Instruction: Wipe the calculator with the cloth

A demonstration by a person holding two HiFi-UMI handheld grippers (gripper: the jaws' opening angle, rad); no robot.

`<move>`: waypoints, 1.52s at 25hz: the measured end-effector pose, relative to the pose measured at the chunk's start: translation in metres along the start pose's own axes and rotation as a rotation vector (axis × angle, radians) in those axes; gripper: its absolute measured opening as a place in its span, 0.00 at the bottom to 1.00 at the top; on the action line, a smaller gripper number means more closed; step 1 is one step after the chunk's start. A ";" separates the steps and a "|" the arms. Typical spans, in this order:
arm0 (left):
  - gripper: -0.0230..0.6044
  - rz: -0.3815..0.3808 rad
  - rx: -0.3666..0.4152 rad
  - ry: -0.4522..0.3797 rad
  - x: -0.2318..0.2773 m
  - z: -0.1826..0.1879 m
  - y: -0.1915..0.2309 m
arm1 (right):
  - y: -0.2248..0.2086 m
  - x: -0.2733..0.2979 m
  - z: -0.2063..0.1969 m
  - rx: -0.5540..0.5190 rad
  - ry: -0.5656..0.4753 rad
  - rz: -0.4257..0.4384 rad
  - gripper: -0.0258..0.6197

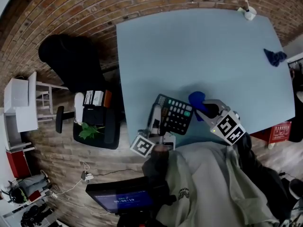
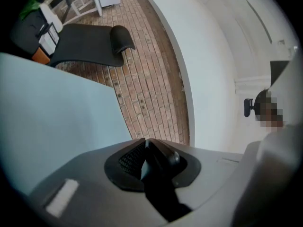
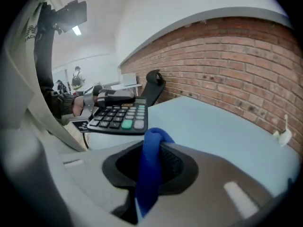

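Where the task stood: no wiping had begun, by my judgement; cloth and keys were close but apart.
Left jaws: the left gripper (image 2: 146,161) was clamped on one edge of the calculator (image 1: 175,113), which showed as a dark slab pinched edge-on between the pads.
Calculator: it reached out from the left jaws toward the right jaws, keys up and tilted, over the near edge of the pale blue surface (image 1: 199,51). Whether it touched that surface could not be told.
Right jaws: the right gripper (image 3: 152,161) was closed on a fold of the blue cloth (image 3: 153,138), with a rounded wad bulging past the tips.
Gap: the wad sat just ahead of the right jaws and just beside the calculator's side farthest from the left jaws.
Doing it well: the wad, not the jaw tips, should probably meet the keys. Light strokes running toward the left jaws would push the calculator into its grip, not lever it out.
Left hand's part: hold firm and tilt the key face toward the right jaws.
Risk: the grip took only one edge, so hard pressure far from the left jaws might twist the calculator loose.
Coverage: display and key rows alike would likely need overlapping passes.
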State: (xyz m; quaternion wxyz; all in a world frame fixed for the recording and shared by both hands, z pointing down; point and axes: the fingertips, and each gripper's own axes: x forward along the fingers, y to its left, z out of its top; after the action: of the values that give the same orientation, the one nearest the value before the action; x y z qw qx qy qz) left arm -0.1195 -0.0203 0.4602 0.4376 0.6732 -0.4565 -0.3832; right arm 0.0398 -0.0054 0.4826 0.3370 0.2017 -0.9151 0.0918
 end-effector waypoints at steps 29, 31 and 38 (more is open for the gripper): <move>0.67 0.077 0.930 0.590 -0.002 -0.038 0.071 | -0.029 0.037 -0.089 -0.003 0.127 -0.344 0.35; 0.64 0.071 0.912 0.476 -0.005 -0.013 0.055 | -0.037 0.025 -0.081 0.004 0.077 -0.397 0.35; 0.05 0.060 0.723 0.155 -0.048 0.056 0.002 | -0.043 -0.037 -0.025 0.016 -0.214 -0.518 0.30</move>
State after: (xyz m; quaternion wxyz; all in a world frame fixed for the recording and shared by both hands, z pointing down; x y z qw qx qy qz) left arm -0.1852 0.0113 0.4500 0.2158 0.7978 -0.5474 -0.1319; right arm 0.0983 -0.0258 0.4791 0.2491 0.4400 -0.8627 -0.0120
